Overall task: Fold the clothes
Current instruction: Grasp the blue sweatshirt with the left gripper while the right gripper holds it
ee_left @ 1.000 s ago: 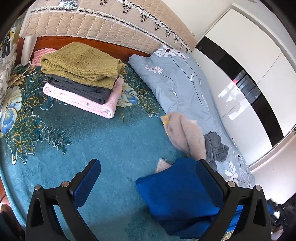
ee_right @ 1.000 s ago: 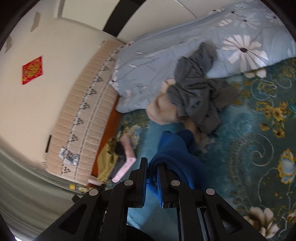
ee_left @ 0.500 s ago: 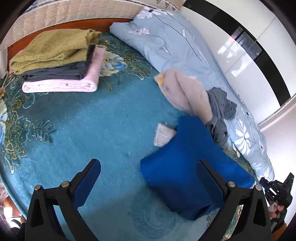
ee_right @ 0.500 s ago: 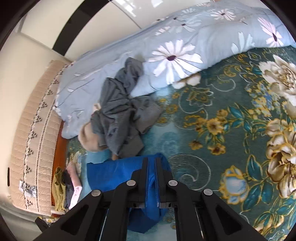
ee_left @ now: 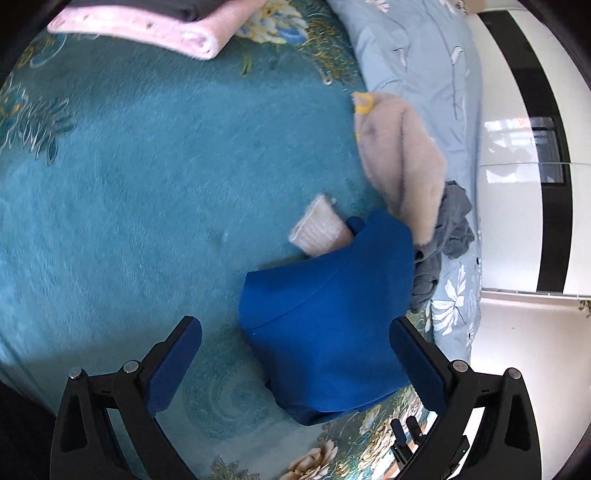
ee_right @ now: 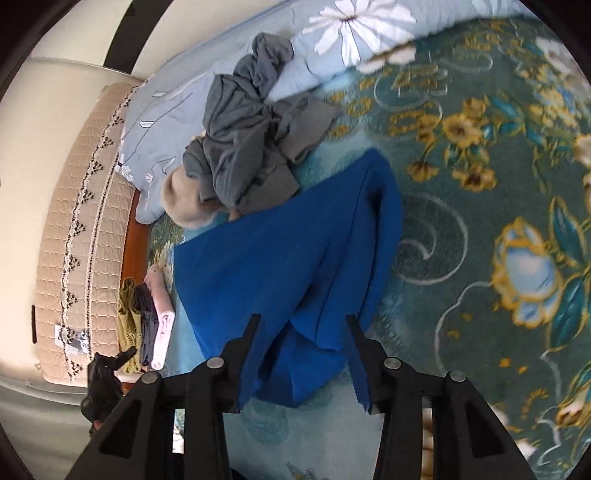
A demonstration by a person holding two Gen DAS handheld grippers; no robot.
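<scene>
A blue garment lies on the teal floral blanket, partly folded, its far edge over a beige fluffy garment and a crumpled grey garment. My left gripper hovers open over the blue garment's near edge, holding nothing. In the right wrist view the blue garment spreads out ahead of my right gripper, which is open with loose blue cloth lying between its fingers. The grey garment sits behind it.
A folded stack with a pink piece at the bottom rests near the padded headboard; the stack is left of the blue garment. A light blue flowered duvet runs along the bed's far side. White wardrobe doors stand beyond.
My right gripper has opened and let go of the blue garment, which now lies spread on the blanket. My left gripper has moved lower and closer to the bed.
</scene>
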